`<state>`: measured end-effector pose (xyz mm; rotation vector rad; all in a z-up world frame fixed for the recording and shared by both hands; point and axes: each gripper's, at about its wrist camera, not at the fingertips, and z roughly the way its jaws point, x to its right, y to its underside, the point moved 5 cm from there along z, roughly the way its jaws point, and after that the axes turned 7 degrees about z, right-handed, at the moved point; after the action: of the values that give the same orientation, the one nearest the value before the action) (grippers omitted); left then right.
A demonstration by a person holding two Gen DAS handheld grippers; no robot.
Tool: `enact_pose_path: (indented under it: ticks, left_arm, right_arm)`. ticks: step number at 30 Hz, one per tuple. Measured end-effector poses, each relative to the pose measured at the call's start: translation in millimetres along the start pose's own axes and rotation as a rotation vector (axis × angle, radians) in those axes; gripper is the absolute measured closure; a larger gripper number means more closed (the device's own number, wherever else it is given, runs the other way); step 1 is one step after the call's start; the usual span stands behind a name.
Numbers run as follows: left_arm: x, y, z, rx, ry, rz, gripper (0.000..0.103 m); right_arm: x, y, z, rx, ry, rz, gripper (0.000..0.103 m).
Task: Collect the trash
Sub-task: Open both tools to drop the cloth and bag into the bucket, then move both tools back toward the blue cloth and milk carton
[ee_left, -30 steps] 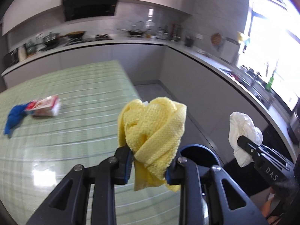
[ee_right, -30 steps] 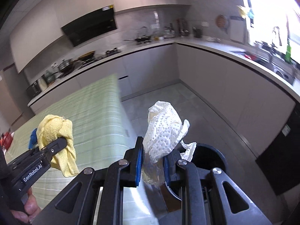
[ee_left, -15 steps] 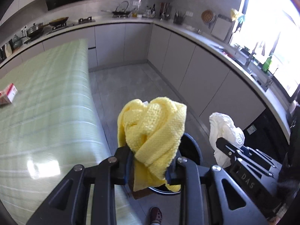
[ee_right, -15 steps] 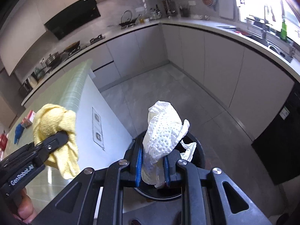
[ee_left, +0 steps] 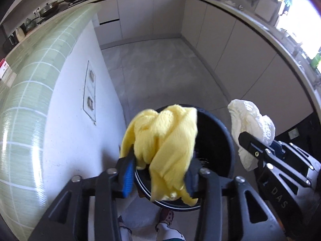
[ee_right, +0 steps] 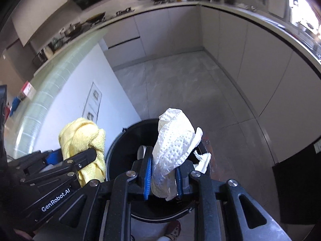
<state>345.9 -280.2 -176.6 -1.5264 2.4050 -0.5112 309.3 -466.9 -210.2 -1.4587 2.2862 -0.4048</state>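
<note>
The round black trash bin (ee_right: 120, 152) stands on the grey floor just beside the white end wall of the green-tiled table (ee_left: 30, 80), and both tongs hang above it. The right tongs (ee_right: 163, 177) are clenched on a crumpled white paper towel (ee_right: 174, 146), which sits directly over the dark opening of the bin, so I judge that a release here would drop it straight inside. The left tongs (ee_left: 159, 172) are clenched on a bunched yellow knitted cloth (ee_left: 166, 140). In the left wrist view this cloth covers the near-left part of the bin (ee_left: 216, 140); in the right wrist view it (ee_right: 82, 136) lies over the left rim, toward the table. So the right hand seems better centred, and the left probably needs a small shift toward the bin's middle. Both bundles stand upright out of the tongs.

Readable writing: "GenRobot.AI" on the left tongs' body, "DAS" on the right tongs' body.
</note>
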Motion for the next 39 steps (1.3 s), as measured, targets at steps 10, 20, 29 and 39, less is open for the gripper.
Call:
enact_pose_path:
  ticks: [10, 20, 29, 39]
  left_arm:
    - [0, -16, -28, 0.079, -0.042, -0.03, 0.037]
    - [-38, -41, -104, 0.235, -0.049, -0.059, 0.037]
    - [-162, -13, -157, 0.318, -0.13, -0.154, 0.036]
    - [-318, 22, -180, 0.342, -0.237, -0.207, 0.036]
  right_arm:
    - [16, -18, -10, 0.057, -0.011, 0.032, 0.05]
    - [-43, -43, -74, 0.177, -0.054, -0.006, 0.05]
    - [-187, -41, -115, 0.258, -0.134, -0.136, 0.05]
    - [-371, -16, -93, 0.23, -0.231, -0.195, 0.05]
